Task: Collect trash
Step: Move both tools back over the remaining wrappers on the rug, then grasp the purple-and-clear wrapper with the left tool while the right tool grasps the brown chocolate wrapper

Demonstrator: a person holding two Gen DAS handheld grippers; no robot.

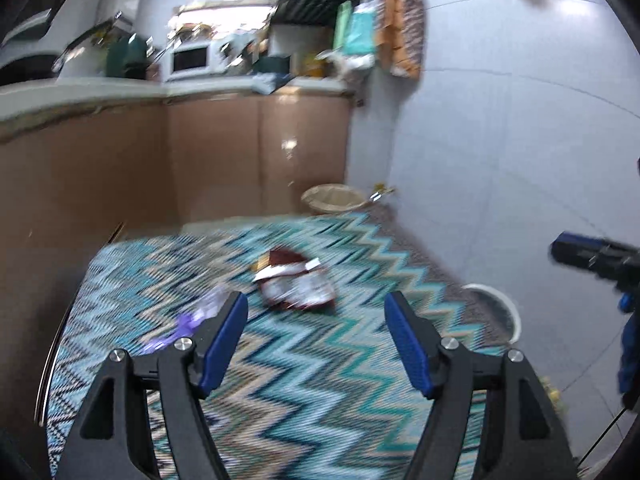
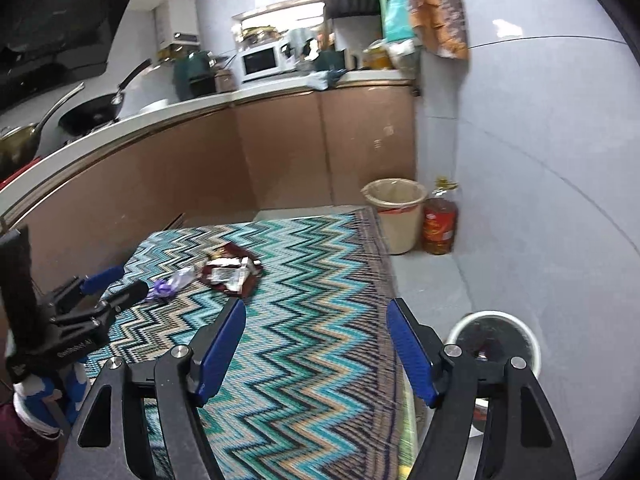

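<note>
A crumpled red and white snack wrapper [image 1: 296, 282] [image 2: 232, 271] lies on a table covered with a teal zigzag cloth [image 1: 304, 380] [image 2: 304, 320]. A small purple and clear wrapper [image 1: 196, 318] [image 2: 172, 283] lies left of it. My left gripper [image 1: 316, 344] is open and empty, just short of both wrappers; its left finger hides part of the purple one. In the right wrist view the left gripper [image 2: 120, 280] reaches to the purple wrapper. My right gripper [image 2: 316, 348] is open and empty, further back over the cloth. A small white bin [image 2: 494, 346] [image 1: 500, 308] stands on the floor to the right of the table.
A beige lined waste bin [image 2: 396, 216] [image 1: 334, 198] and a red oil bottle [image 2: 440, 224] stand by the tiled wall beyond the table. Brown kitchen cabinets [image 2: 280, 148] with a cluttered counter, pans and a microwave [image 2: 260, 62] run along the left and back.
</note>
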